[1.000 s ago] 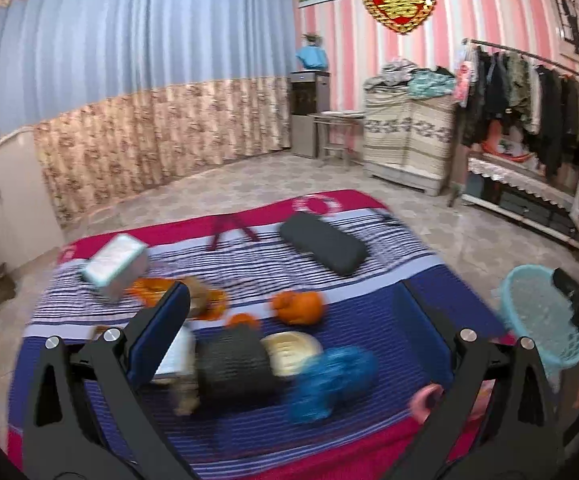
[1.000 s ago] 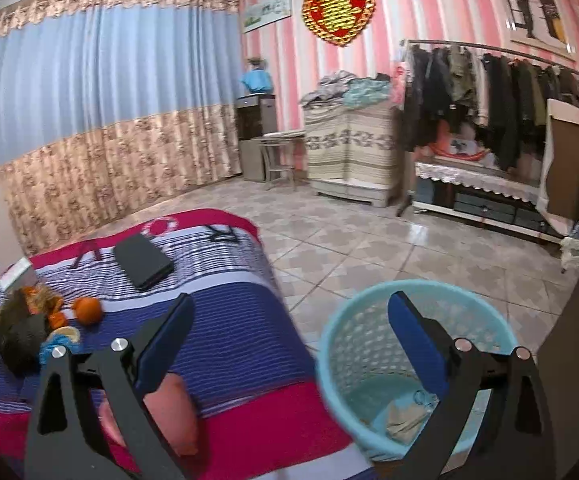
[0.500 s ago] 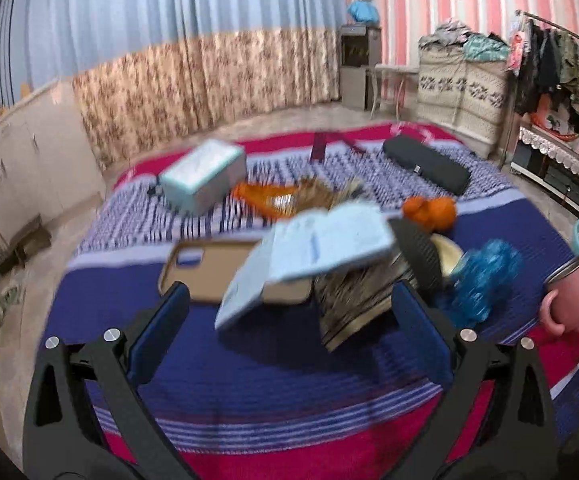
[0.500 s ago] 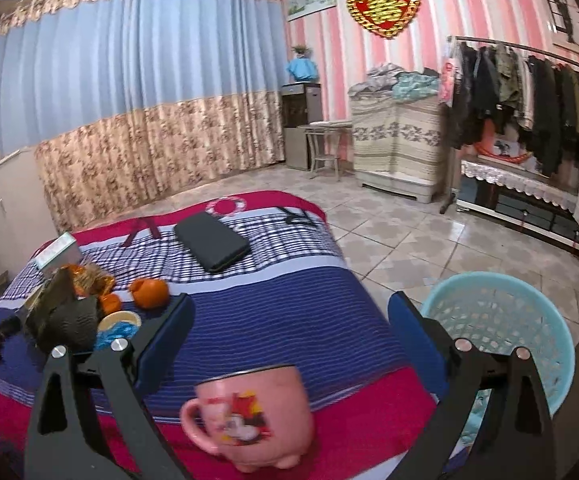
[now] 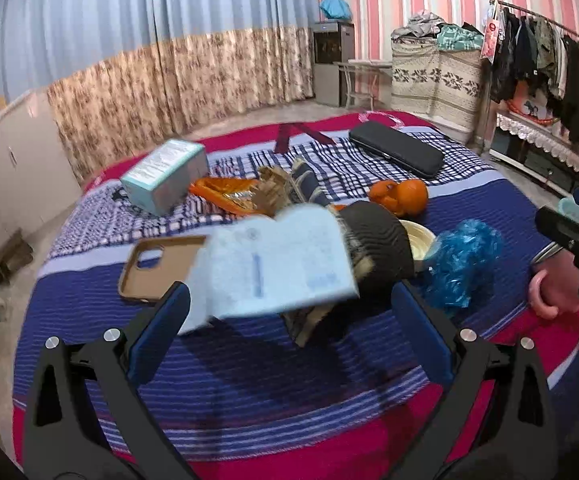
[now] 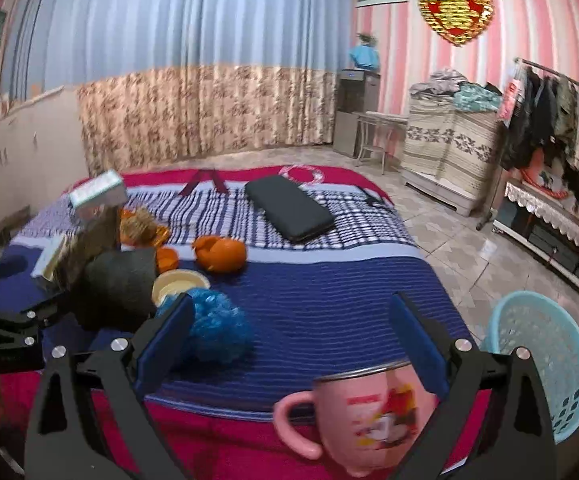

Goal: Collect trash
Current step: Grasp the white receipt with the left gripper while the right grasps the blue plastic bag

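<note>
Pink-striped walls and blue curtains surround a bed [image 5: 249, 360] with a striped blanket. From the left wrist view, the left claw [image 5: 289, 340] is released, hovering over a white paper sheet [image 5: 277, 268] that leans on a brown-and-black wrapper pile [image 5: 373, 236]; orange peel [image 5: 401, 196] and a crumpled blue bag [image 5: 461, 264] lie nearby. From the right wrist view, the right claw [image 6: 289, 344] is released above a pink mug [image 6: 365, 416]; the blue bag [image 6: 217, 328] sits just beside its left finger, and a teal basket [image 6: 541, 360] stands on the floor.
</note>
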Demonstrator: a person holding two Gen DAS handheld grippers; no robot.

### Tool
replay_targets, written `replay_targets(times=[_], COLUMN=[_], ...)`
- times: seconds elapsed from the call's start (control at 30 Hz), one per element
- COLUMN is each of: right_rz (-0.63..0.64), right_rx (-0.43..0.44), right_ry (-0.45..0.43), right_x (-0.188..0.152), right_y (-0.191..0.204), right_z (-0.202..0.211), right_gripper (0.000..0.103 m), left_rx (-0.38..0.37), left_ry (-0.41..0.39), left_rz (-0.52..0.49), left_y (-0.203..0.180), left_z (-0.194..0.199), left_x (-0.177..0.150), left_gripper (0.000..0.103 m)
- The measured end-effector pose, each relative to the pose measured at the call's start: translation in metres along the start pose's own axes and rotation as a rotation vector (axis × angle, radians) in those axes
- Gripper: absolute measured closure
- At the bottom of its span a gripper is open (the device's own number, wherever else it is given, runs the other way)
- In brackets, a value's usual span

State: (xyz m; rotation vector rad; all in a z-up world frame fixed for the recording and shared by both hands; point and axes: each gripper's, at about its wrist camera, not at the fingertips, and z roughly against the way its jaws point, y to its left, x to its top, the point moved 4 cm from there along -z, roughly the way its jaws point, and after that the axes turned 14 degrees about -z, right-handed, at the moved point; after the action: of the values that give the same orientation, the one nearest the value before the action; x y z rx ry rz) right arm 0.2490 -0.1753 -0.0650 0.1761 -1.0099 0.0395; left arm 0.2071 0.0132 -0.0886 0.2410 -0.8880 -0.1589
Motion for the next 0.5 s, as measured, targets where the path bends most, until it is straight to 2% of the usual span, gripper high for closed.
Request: replay_targets(times=[0.1,0.2,0.37,0.5], right_rz=[0.033,0.034,0.018,0.016], right_rx=[-0.005,-0.006,-0.009,-0.009], right_ry=[0.01,0.015,0.023,0.031], right_x=[-0.003,-0.003,-0.003,-0.004], right_y=[0.006,0.005,-0.002,0.0], right_z=[-0.002,-0.002,-0.002,-0.004], right_gripper=[0.008,0.008,0.008,0.008], left_rx=[-0.016,-0.065,-0.049,-0.064], left_ry=[0.039,0.069,0.094,0.149], left_rz=[0.002,0.015,-0.042,-0.034], left_y=[0.01,0.024,0.04,0.049], left_z=[-0.008,-0.008,0.001,-0.002], left_x=[-0.01,-0.025,-0.051,-0.069], left_gripper=[0.006,0.006,0.006,0.006])
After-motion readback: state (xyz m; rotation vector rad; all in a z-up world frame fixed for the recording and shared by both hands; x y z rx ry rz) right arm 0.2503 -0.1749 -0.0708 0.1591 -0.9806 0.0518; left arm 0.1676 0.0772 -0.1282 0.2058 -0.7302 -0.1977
